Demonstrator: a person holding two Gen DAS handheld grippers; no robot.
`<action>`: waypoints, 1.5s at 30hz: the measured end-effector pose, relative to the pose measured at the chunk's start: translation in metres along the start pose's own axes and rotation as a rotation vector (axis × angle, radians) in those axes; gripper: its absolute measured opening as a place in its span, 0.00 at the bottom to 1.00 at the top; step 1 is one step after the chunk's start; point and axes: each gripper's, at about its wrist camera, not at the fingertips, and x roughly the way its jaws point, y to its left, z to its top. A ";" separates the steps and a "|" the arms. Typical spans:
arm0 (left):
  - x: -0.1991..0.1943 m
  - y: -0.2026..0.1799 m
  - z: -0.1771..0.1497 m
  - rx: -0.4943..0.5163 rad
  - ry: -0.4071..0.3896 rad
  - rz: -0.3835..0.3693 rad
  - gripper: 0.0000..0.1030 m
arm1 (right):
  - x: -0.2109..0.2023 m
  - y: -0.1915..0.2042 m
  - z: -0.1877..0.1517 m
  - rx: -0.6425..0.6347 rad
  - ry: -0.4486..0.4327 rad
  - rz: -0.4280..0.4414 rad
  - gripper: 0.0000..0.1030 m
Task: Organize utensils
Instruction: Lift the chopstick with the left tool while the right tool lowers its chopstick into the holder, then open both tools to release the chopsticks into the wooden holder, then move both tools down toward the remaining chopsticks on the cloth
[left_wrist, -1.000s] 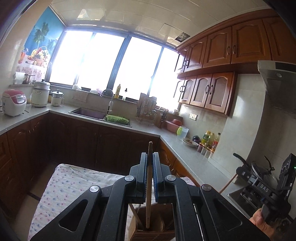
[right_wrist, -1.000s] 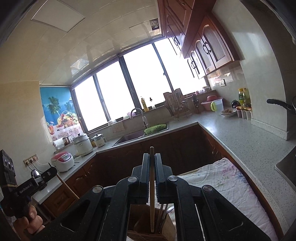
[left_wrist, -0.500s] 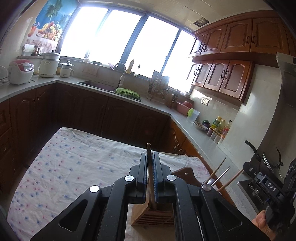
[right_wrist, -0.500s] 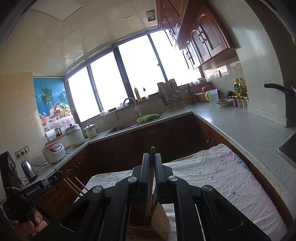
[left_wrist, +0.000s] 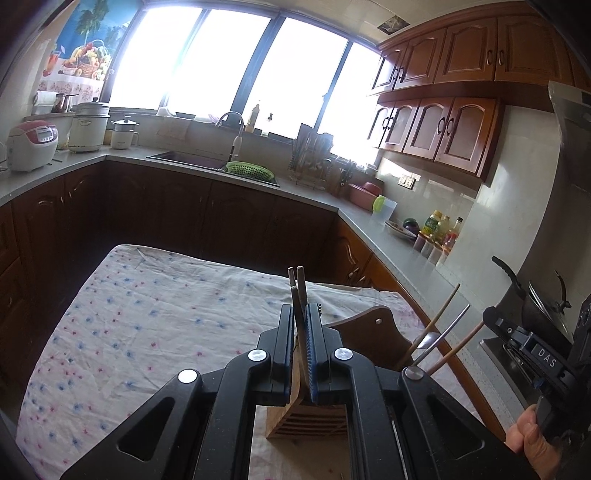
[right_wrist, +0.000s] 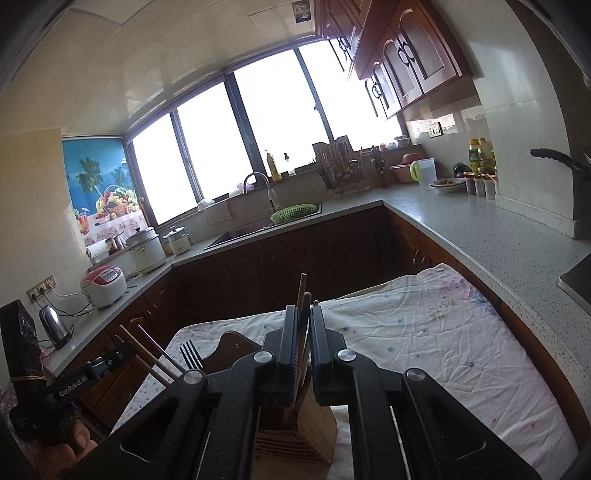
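My left gripper (left_wrist: 301, 312) is shut on a thin wooden utensil (left_wrist: 295, 295) that stands upright, its lower end down in a slatted wooden holder (left_wrist: 306, 421). Two more wooden sticks (left_wrist: 302, 280) rise just behind it. My right gripper (right_wrist: 303, 312) is shut on another wooden utensil (right_wrist: 305, 301), which also reaches down into the holder (right_wrist: 317, 424). A fork (right_wrist: 190, 354), chopsticks (right_wrist: 147, 349) and a metal handle (left_wrist: 443, 332) lean out of the holder's other side. Each view shows the other gripper at its edge, held in a hand (left_wrist: 528, 439).
The holder stands on a table under a flowered white cloth (left_wrist: 147, 332). A brown wooden board with a hole (left_wrist: 373, 325) rises behind the holder. Grey counters (right_wrist: 498, 251) wrap around the room, with a sink, a green basket (left_wrist: 249, 170), rice cookers, bottles and a stove at the right.
Both grippers have sunk with their wooden utensils toward the holder, and both views have tilted down onto the table. More sticks now show beside each held utensil.
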 end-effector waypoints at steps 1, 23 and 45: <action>0.000 0.000 -0.001 0.002 0.001 0.002 0.05 | 0.000 0.000 0.000 0.004 0.001 0.001 0.06; -0.087 0.004 -0.046 -0.067 0.007 0.040 0.84 | -0.085 -0.015 -0.016 0.078 -0.083 0.052 0.93; -0.110 -0.009 -0.111 -0.066 0.275 0.077 0.84 | -0.114 -0.056 -0.134 0.144 0.201 -0.051 0.93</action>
